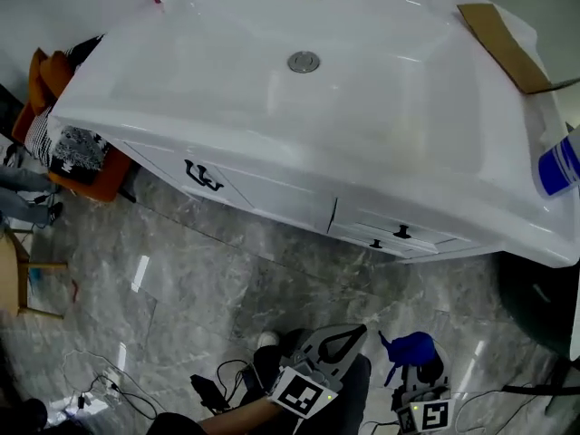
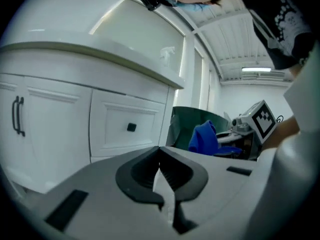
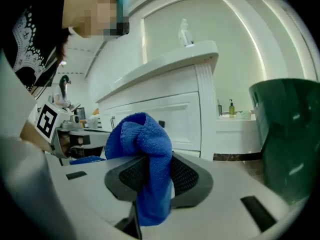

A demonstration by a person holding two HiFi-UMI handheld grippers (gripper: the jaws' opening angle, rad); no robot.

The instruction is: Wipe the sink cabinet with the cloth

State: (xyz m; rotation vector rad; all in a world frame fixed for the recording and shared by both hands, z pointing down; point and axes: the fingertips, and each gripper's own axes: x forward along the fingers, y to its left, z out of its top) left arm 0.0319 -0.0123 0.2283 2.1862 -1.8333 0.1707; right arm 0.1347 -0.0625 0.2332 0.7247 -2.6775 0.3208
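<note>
- Cloth (image 3: 143, 145): blue, looks like microfibre. My read is soft, light and limp, so it will bunch and drape rather than hold a flat face.
- Right claw (image 3: 150, 176): clamped on a fold of the cloth. A rounded wad stands above the jaws and a tail hangs below.
- Hold: pinched mid-fold, which looks secure. The wad past the jaw tips is the part to press on the panels. A grip nearer the edge would likely let it slip out under rubbing.
- Left claw (image 2: 161, 166): closed, jaw tips meeting, nothing between them.
- Cabinet (image 1: 272, 199): white, glossy and rigid. It should wipe easily, though panel grooves and hardware could catch the cloth.
- Head view only: the sink (image 1: 272, 89) top with its drain (image 1: 304, 62), a cardboard (image 1: 503, 42) piece on the right rim, and both claws low over the floor (image 1: 199, 279), apart from the cabinet front.
- Left gripper view only: the cabinet front side-on, with a drawer (image 2: 125, 139), its dark knob (image 2: 131, 127) and a door handle (image 2: 18, 115).
- Right gripper view only: the grip on the cloth itself, a green bin (image 3: 290, 134) near the cabinet's end, and a bottle (image 3: 185, 32) on the sink's rim.
</note>
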